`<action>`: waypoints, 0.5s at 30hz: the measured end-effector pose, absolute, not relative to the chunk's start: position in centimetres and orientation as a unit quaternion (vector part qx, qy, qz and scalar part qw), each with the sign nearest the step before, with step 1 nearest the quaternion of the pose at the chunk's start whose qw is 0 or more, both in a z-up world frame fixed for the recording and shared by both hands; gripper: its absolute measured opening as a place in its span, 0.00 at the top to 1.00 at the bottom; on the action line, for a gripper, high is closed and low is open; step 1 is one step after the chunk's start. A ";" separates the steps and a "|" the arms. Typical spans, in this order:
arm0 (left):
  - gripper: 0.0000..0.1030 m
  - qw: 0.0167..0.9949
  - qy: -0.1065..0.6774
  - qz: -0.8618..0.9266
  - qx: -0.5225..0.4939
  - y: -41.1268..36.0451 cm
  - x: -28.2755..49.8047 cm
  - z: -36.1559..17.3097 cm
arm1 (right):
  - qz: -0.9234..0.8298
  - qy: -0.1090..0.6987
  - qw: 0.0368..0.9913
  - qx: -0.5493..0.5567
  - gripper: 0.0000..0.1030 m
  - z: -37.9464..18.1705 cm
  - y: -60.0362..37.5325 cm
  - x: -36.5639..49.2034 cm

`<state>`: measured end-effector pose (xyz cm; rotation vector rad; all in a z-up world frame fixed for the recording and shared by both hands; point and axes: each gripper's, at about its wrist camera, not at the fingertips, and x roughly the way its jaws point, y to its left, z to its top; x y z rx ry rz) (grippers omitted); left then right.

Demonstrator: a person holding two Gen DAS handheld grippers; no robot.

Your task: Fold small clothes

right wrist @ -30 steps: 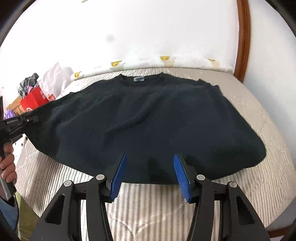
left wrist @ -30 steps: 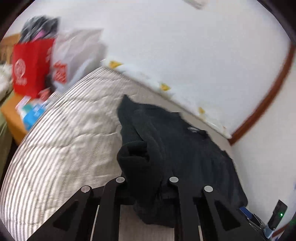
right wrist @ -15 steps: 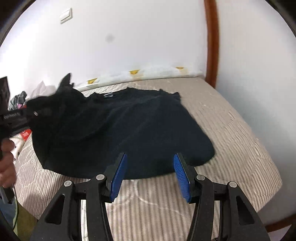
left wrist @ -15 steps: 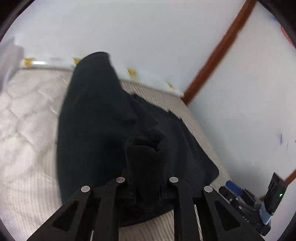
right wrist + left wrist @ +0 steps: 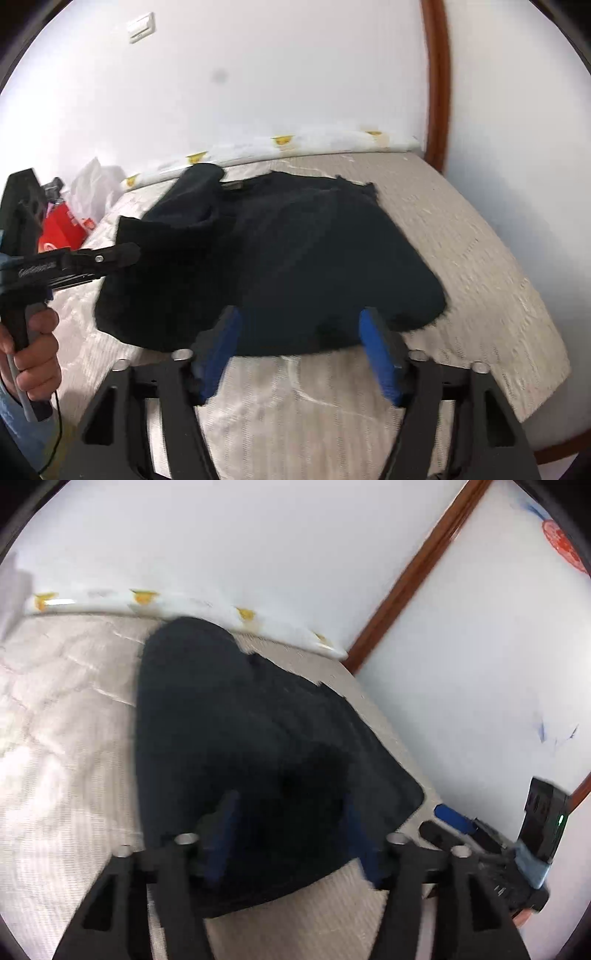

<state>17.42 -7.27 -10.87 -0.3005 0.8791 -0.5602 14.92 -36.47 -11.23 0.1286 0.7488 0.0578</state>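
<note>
A black sweater (image 5: 303,251) lies on the striped mattress (image 5: 480,258), its left side and sleeve (image 5: 192,206) folded over onto the body. In the left wrist view the sweater (image 5: 229,720) fills the middle. My left gripper (image 5: 290,801) hangs over it with jaws opening, and a dark mound of cloth lies loose between the blue pads (image 5: 221,830). From the right wrist the left gripper (image 5: 129,254) is seen at the folded sleeve's edge, held by a hand (image 5: 33,350). My right gripper (image 5: 301,317) is opening at the near hem, its pads (image 5: 380,354) clear of the cloth.
White walls and a brown wooden trim (image 5: 437,85) bound the bed at the back and right. A rolled white cloth with yellow marks (image 5: 288,144) lies along the wall. A red bag (image 5: 62,229) and a white bag (image 5: 92,184) stand past the left end of the bed.
The left gripper swung the sleeve across onto the sweater's body, then its jaws came apart and let the cloth go. The right gripper's jaws widened near the hem.
</note>
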 end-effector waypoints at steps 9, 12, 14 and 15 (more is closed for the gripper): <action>0.38 0.859 0.449 -0.202 -0.142 1.3 14.7 -14.7 | 0.124 0.380 0.912 0.095 0.26 -11.4 -29.1 19.1; 0.36 0.853 0.452 -0.219 -0.143 1.7 14.3 -15.8 | 0.096 0.401 0.906 0.090 0.26 -12.5 -27.5 20.7; 0.32 0.853 0.447 -0.234 -0.135 1.7 13.8 -16.1 | 0.083 0.418 0.899 0.102 0.26 -13.5 -27.6 21.8; 0.31 0.853 0.445 -0.240 -0.129 1.7 13.5 -16.2 | 0.078 0.429 0.893 0.110 0.26 -14.3 -27.7 22.4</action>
